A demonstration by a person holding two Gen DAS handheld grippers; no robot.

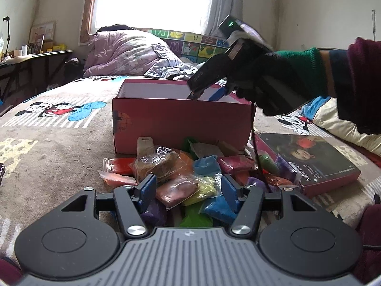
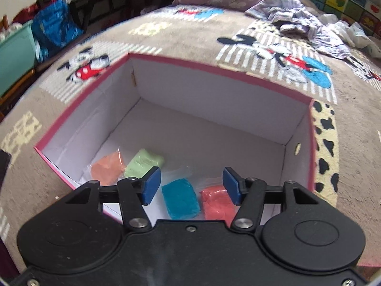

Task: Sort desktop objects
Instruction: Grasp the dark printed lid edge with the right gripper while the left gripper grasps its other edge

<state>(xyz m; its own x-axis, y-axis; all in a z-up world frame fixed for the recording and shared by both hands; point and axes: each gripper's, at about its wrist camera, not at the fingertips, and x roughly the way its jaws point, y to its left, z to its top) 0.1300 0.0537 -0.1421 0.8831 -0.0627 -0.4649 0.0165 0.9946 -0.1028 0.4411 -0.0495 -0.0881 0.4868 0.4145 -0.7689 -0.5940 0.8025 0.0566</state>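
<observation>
A heap of small bagged clay blocks (image 1: 190,174) in many colours lies on the blanket in front of a pink cardboard box (image 1: 181,119). My left gripper (image 1: 188,188) hovers low over the heap, open, with a dark pink bag (image 1: 177,191) and a yellow one (image 1: 206,187) just beyond its blue pads. A gloved hand (image 1: 273,78) holds my right gripper (image 1: 204,95), tipped down into the box. In the right wrist view it (image 2: 191,187) is open with nothing gripped. Below it on the box (image 2: 214,71) floor lie orange (image 2: 108,169), light green (image 2: 142,164), blue (image 2: 181,199) and red (image 2: 218,203) bags.
A dark flat box lid or book (image 1: 314,164) lies right of the heap. Everything rests on a cartoon-mouse blanket (image 1: 59,143) on a bed. A purple quilt (image 1: 128,52) is bunched at the far end. A desk (image 1: 35,57) stands at the left, with a blue bag (image 2: 54,31) below it.
</observation>
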